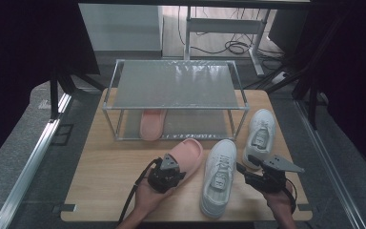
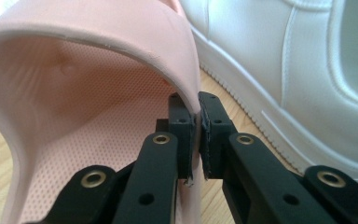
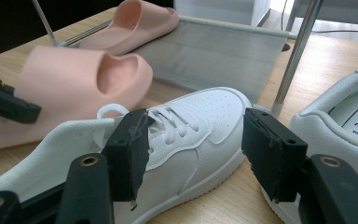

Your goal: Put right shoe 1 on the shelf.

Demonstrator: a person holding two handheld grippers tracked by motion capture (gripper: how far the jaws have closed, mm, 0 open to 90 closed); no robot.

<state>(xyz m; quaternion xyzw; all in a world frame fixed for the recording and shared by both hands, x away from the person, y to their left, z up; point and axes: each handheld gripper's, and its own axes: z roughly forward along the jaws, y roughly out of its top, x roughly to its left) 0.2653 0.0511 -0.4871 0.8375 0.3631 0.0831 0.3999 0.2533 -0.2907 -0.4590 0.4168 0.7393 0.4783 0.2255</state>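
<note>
Gripping step in hand: left tongs [image 2: 197, 135] pinched on the strap edge of the pink foam slide sandal [image 1: 187, 155], lying on the wooden surface [image 1: 105, 181] before the metal shoe rack [image 1: 176, 86]. Right tongs [image 3: 193, 154] gaping, empty, beside the white leather sneaker [image 3: 186, 135]. Next, probably: lift and carry to the rack's lower shelf beside its twin.

A light wooden table [image 1: 100, 191] stands on a grey floor [image 1: 24, 138]. Behind it is a white desk frame [image 1: 224, 26] with black cables [image 1: 236, 46] on the floor. Dark curtains, maybe, hang at both sides.
</note>
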